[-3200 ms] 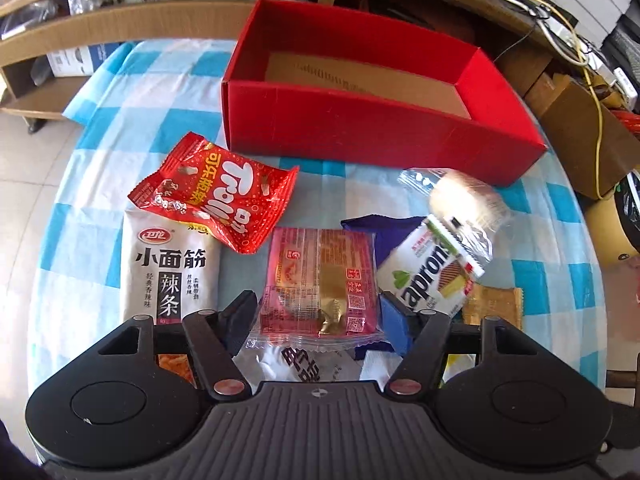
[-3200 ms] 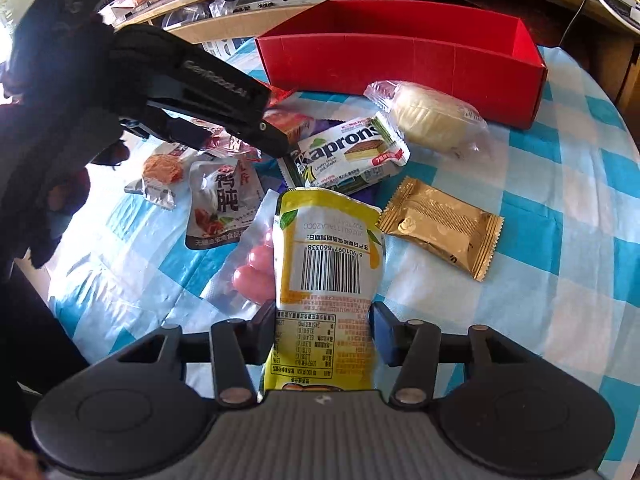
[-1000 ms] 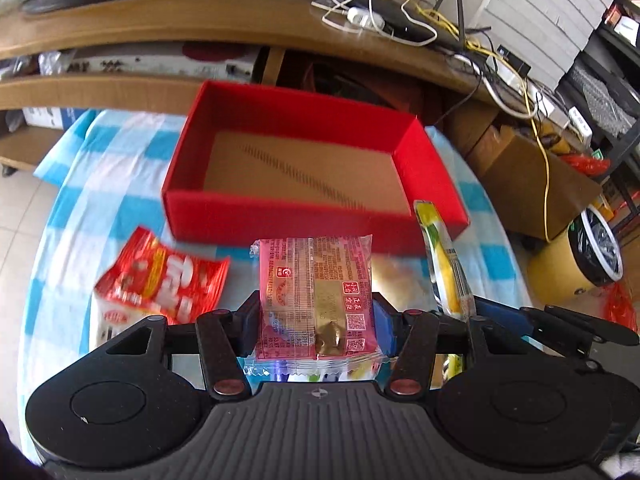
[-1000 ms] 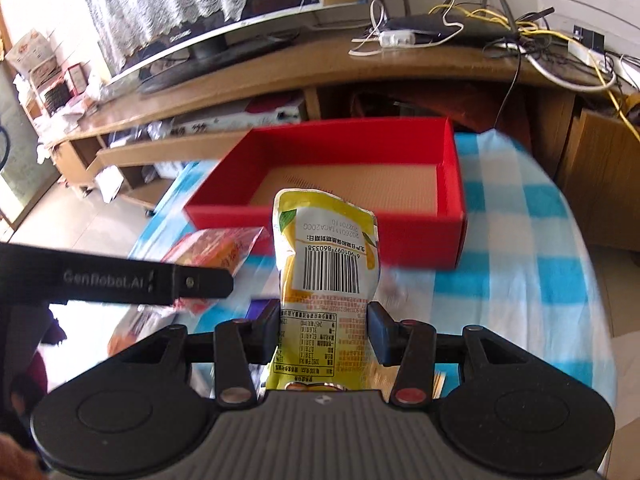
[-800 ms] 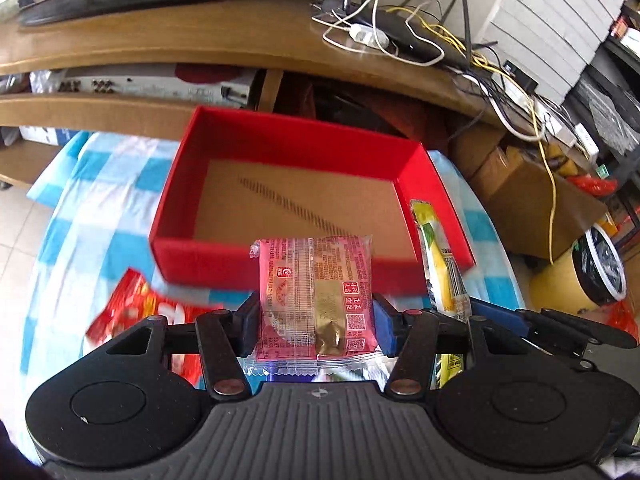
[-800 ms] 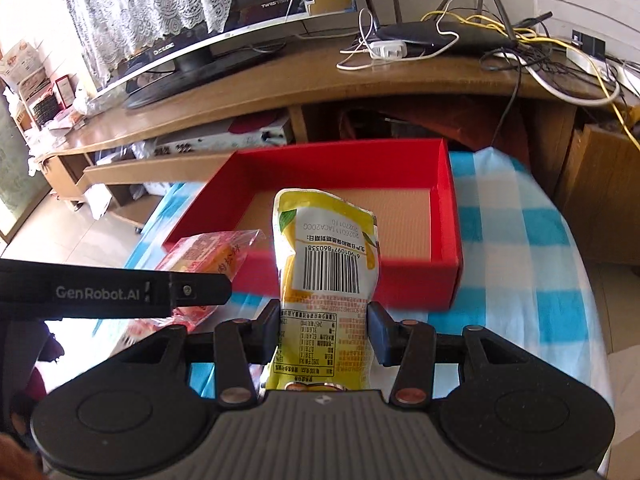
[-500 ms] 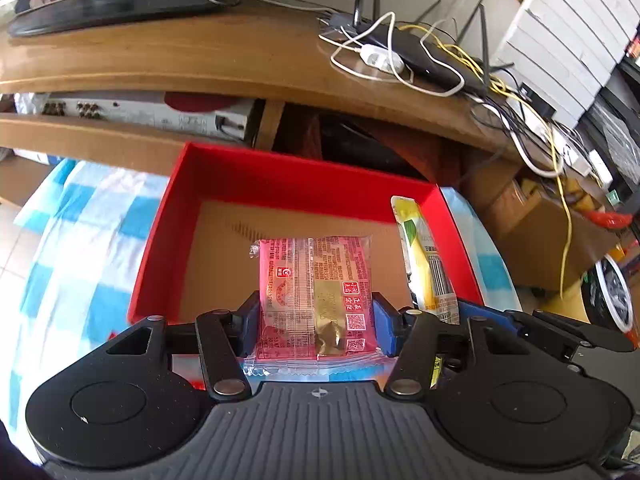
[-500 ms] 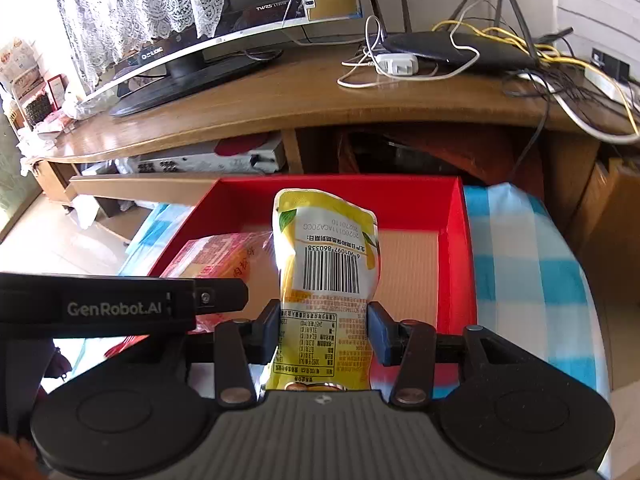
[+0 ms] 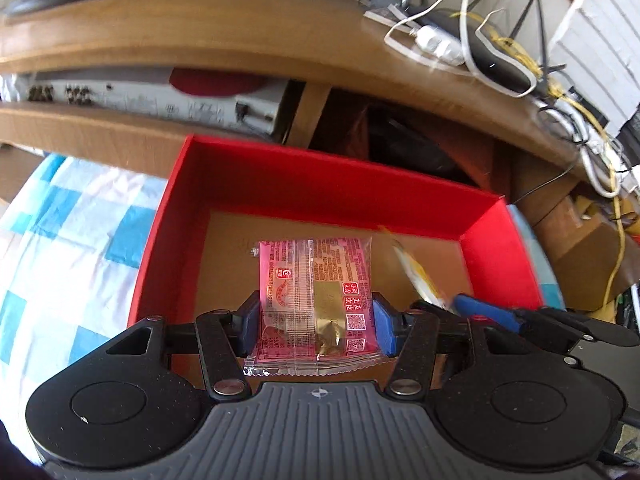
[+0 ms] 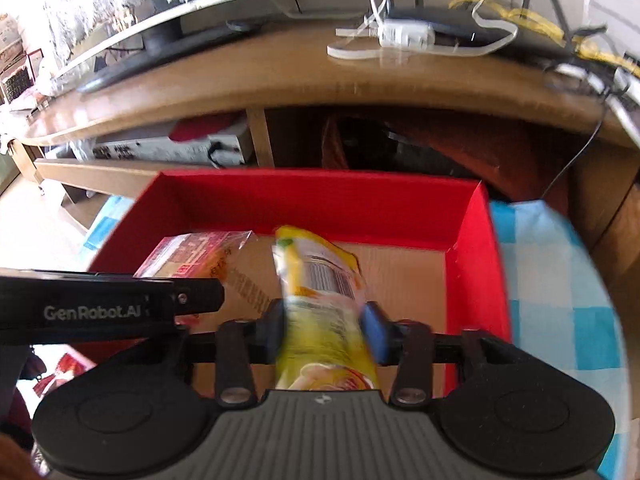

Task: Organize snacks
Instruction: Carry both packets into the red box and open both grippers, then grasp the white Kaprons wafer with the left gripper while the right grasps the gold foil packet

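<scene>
pink clear-edged snack packet (image 9: 316, 300), gold patch, over red box (image 9: 320, 184).

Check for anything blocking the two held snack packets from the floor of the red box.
Nothing visible does. The pink foil packet in the left gripper and the yellow pouch in the right gripper hang over the red cardboard box's bare brown floor.

We are counting two snack packets over one red box (image 9: 320, 184): one pink packet (image 9: 314, 300) and one yellow pouch (image 10: 320, 304). We are seeing two hand-held grippers, the left hand-held gripper (image 9: 316, 320) and the right hand-held gripper (image 10: 324, 330), each carrying one packet. We are also finding one checked cloth (image 9: 72, 240) on the bench.
</scene>
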Available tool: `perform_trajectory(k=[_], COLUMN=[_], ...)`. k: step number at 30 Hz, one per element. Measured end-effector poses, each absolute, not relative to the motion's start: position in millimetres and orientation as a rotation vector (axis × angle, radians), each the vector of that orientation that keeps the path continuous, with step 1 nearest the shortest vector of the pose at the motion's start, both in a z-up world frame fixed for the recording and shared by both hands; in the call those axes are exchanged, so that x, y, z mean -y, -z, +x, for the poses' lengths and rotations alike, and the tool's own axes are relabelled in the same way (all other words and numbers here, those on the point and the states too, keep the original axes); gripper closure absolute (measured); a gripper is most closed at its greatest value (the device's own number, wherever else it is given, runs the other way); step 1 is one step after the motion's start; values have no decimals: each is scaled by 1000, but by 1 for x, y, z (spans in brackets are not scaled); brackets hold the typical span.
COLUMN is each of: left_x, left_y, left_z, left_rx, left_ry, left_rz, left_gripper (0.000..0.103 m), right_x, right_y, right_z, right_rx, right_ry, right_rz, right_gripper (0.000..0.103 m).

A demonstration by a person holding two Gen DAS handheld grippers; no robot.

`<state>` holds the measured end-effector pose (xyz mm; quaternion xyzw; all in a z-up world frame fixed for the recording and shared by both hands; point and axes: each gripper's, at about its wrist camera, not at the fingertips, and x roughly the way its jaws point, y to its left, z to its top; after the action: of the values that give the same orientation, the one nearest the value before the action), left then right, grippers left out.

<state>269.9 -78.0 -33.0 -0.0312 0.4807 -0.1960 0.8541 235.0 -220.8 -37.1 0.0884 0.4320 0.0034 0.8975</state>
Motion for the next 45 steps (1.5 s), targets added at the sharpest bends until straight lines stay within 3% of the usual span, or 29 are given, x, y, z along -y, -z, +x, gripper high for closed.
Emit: perform_trajectory(k=[7, 14, 33, 45], left_x=[71, 78, 72, 75], left_y=[44, 30, -11, -17], left_z=[277, 265, 201, 154], left_rx=[-1030, -990, -903, -877], left_ry=[400, 404, 418, 468], left_rz=[-80, -36, 45, 115], left_gripper=[38, 14, 14, 13], right_x=[217, 228, 222, 217], right_y=[41, 34, -29, -37], right_z=[235, 229, 156, 106], right_rx=[-884, -896, -778, -788], right_ry=[-18, -9, 95, 93], right_rz=[164, 214, 89, 78], right_gripper=[53, 50, 48, 45])
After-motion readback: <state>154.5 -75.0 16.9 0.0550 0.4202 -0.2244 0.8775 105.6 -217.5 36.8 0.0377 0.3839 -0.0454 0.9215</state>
